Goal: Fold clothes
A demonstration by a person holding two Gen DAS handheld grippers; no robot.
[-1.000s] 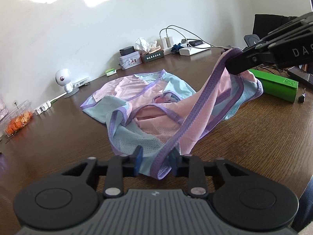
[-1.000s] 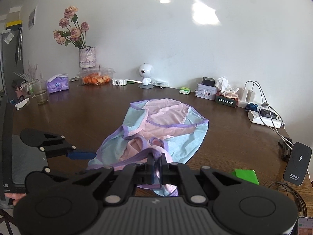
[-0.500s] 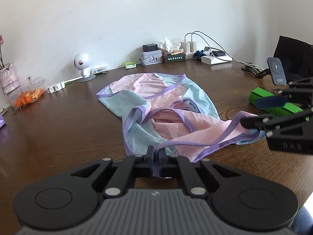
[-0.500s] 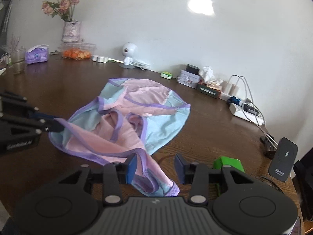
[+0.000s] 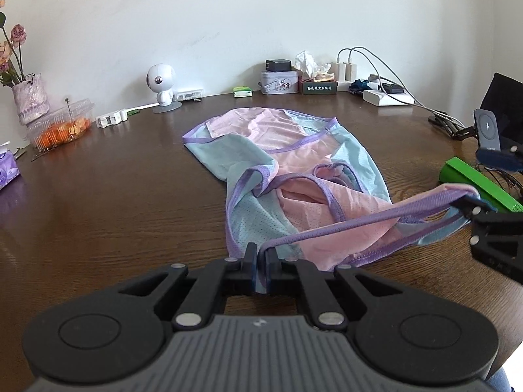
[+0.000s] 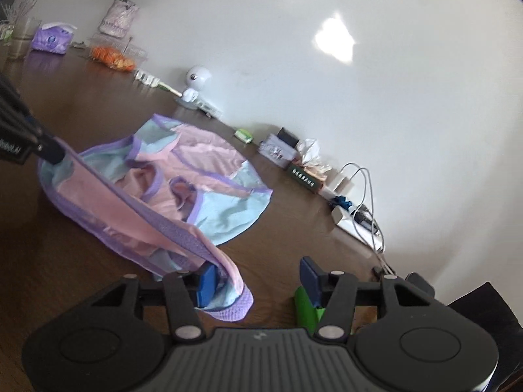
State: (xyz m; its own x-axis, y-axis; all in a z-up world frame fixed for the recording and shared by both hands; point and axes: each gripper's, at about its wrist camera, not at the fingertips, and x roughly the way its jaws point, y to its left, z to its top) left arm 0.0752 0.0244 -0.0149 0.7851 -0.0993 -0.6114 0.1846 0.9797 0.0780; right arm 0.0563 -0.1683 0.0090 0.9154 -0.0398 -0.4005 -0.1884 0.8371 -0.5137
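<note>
Pastel garment [image 5: 287, 170] on the wooden table [image 5: 114, 202], crumpled and only partly folded; flattening and further folds appear to remain. Its purple hem [image 5: 359, 222] stretches between the tools: the left gripper [image 5: 260, 261] is clamped on one end, while the right gripper [image 6: 258, 281] is opening, cloth draped against one finger, unpinched.

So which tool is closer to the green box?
Right. The right tool is opening just above the green box; the left tool is across the table, pinching the garment.
</note>
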